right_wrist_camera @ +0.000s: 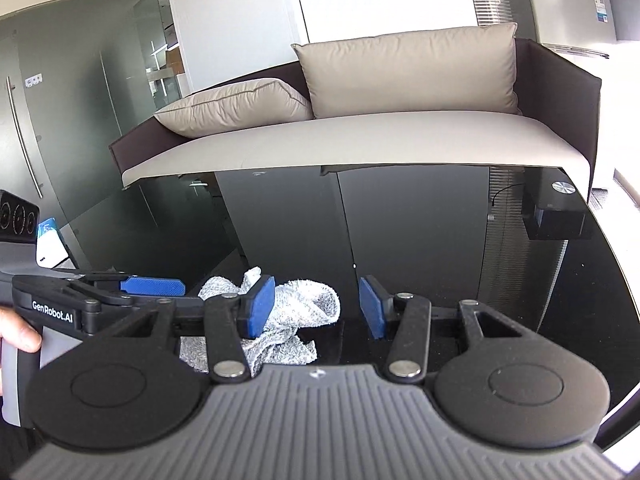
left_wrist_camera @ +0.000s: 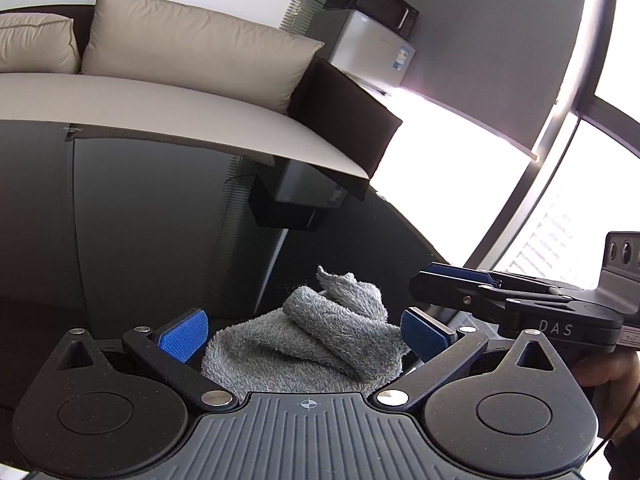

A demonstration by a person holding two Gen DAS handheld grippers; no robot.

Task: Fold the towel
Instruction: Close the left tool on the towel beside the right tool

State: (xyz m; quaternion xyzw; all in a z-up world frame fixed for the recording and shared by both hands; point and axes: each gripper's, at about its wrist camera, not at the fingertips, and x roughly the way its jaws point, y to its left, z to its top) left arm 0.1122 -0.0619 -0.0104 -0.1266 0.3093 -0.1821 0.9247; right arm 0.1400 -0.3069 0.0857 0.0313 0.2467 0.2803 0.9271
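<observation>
On the glossy black glass table (left_wrist_camera: 120,220), well in from its far edge, the crumpled grey terry towel (left_wrist_camera: 312,344) lies bunched and unheld. The left gripper (left_wrist_camera: 304,334) stands spread around it; the right gripper (right_wrist_camera: 318,306) is parted, empty, just beside it. Best next: each pinches a separate corner, then both draw apart to flatten it before folding.

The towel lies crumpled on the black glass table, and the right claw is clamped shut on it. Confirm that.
Not quite. The towel does lie crumpled on the black glass table, but the right claw is open, with nothing gripped. The right wrist view shows its blue pads apart, the towel beside the left pad.
</observation>
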